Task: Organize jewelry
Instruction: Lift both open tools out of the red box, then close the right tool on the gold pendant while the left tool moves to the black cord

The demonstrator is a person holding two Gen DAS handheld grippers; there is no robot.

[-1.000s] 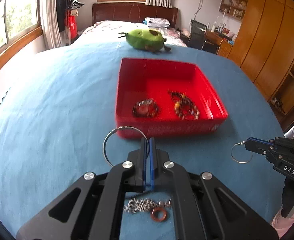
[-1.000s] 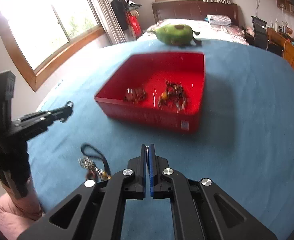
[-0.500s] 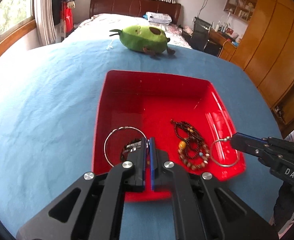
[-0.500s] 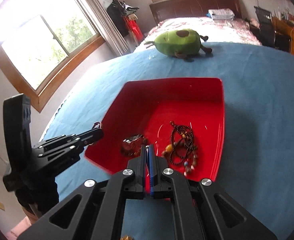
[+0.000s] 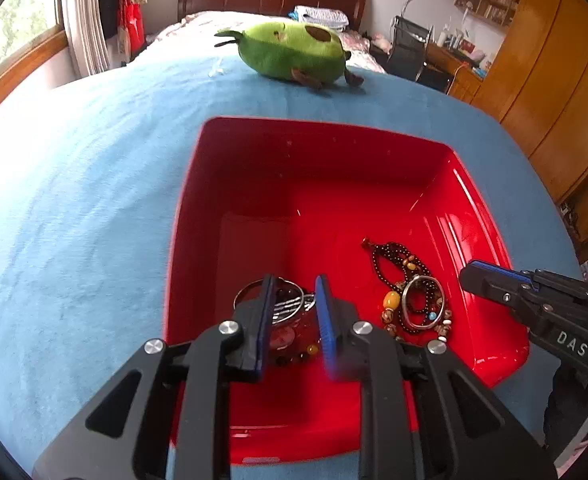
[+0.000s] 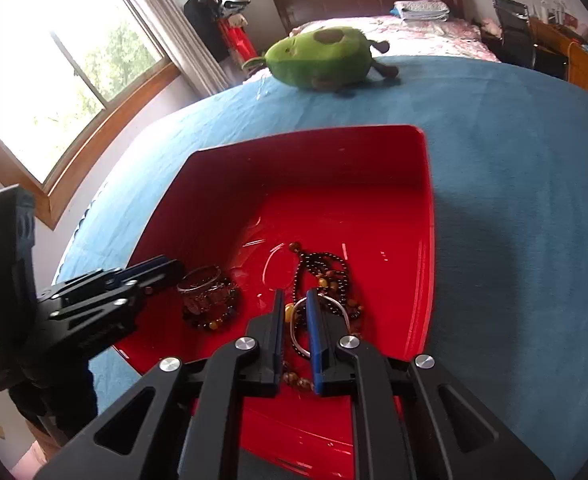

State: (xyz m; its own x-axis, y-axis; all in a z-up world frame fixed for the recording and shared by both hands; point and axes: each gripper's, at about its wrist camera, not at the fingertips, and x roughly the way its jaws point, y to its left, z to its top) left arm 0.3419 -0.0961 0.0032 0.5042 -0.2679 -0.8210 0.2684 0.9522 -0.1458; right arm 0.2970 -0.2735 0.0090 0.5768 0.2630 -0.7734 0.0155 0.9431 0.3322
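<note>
A red plastic tray (image 5: 198, 184) (image 6: 421, 216) sits on the blue cloth. My left gripper (image 5: 294, 286) is open above the tray's near left part, over a silver bangle (image 5: 290, 304) lying on a bead bracelet (image 6: 210, 304). My right gripper (image 6: 295, 300) is open above a second silver bangle (image 5: 423, 300) (image 6: 297, 340), which lies on a dark bead necklace (image 5: 397, 256) (image 6: 325, 268). The right gripper also shows in the left wrist view (image 5: 477, 276), and the left gripper in the right wrist view (image 6: 166, 270).
A green avocado plush toy (image 5: 290, 50) (image 6: 321, 56) lies on the cloth beyond the tray. A bed (image 6: 385, 24) stands behind, a window (image 6: 54, 76) to the left, wooden cabinets (image 5: 553, 80) to the right.
Both grippers moved forward over the tray and opened. The two silver bangles they held now lie in the tray on the beads.
</note>
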